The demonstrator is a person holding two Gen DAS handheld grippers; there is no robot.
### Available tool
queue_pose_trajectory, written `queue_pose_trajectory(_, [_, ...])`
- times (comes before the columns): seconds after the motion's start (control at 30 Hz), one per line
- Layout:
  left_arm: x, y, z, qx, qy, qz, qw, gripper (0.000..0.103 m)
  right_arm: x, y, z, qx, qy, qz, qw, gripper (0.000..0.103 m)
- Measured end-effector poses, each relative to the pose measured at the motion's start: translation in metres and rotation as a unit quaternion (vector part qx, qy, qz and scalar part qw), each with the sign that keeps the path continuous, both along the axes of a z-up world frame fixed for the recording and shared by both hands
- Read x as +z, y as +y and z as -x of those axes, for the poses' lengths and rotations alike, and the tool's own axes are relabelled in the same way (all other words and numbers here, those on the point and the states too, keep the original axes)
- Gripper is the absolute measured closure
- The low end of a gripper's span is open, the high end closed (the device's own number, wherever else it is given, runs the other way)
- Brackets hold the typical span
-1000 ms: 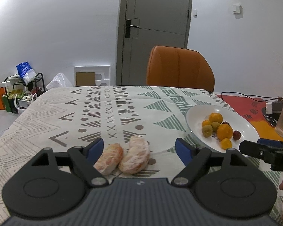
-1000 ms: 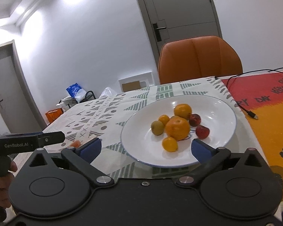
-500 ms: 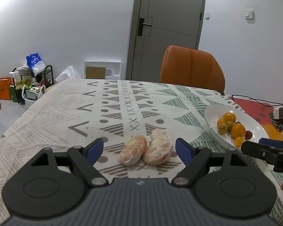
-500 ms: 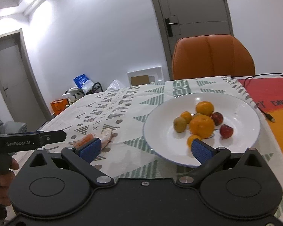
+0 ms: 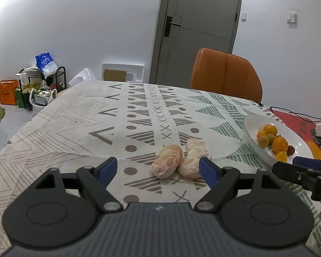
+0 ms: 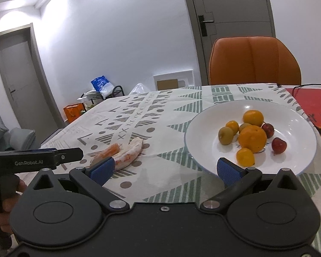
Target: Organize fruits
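Note:
Two peeled citrus pieces lie side by side on the patterned tablecloth: the left piece [image 5: 167, 161] and the right piece [image 5: 194, 159]. In the right wrist view they show as the orange-edged piece [image 6: 106, 152] and the pale piece [image 6: 129, 153]. My left gripper [image 5: 158, 169] is open and empty, just short of them; the right piece is close to its right pad. A white plate [image 6: 289, 115] holds oranges, small green fruits and red fruits; it also shows in the left wrist view [image 5: 251, 122]. My right gripper [image 6: 165, 169] is open and empty at the plate's near-left rim.
An orange chair [image 5: 225, 73] stands at the table's far side before a grey door [image 5: 194, 27]. A red mat [image 6: 310, 100] with a black cable [image 6: 318, 126] lies right of the plate. Bags and a rack [image 5: 40, 81] stand on the floor left.
Both grippers have drawn back and swung left. The citrus pieces have shifted right in the left view; the plate has shifted right in the right view. Both stay open.

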State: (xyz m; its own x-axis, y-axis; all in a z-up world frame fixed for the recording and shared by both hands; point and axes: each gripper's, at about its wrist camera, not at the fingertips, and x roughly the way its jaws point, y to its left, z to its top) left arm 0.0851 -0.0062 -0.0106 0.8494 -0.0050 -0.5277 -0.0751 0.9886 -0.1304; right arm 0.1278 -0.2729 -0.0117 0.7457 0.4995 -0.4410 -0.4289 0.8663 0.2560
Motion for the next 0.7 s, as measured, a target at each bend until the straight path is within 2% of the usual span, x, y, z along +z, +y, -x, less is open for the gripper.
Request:
queue_pose_trajectory(0.43, [-0.011, 0.015, 0.0, 0.009, 0.007, 0.025, 0.9996, 0.024, -0.001, 0.021, -0.002, 0.029, -0.006, 0.006, 1.0, 0.0])
queue_pose_trajectory(0.7, [-0.018, 0.014, -0.002, 0.0, 0.009, 0.023, 0.9997, 0.026, -0.002, 0.04, -0.01, 0.057, -0.007, 0.016, 0.998, 0.012])
